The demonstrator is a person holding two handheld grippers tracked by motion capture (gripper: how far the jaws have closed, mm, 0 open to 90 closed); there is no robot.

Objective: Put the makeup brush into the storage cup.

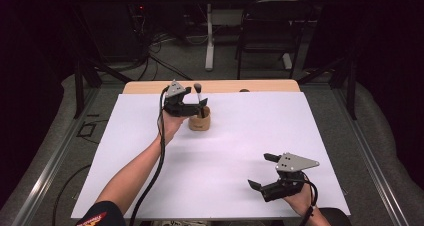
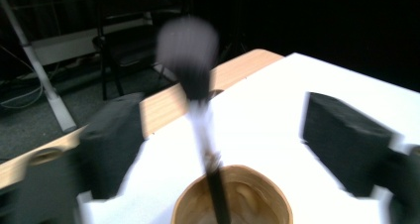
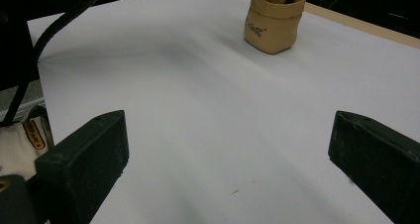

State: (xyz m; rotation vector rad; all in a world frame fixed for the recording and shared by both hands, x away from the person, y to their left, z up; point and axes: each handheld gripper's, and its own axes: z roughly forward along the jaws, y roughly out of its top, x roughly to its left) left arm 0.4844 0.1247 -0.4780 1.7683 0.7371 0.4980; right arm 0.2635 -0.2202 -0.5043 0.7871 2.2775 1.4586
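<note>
- Two black fingers (image 2: 346, 144) of the left gripper (image 1: 192, 105) stand spread apart in the left gripper view, holding nothing, one each side of a blurred makeup brush (image 2: 190, 65)
- The brush stands handle-down in a tan cup (image 1: 199, 120), upper centre of the high view
- The right gripper (image 1: 263, 171), lower right of the high view, has its fingers wide open over bare white tabletop (image 1: 240, 151), well apart from the cup
</note>
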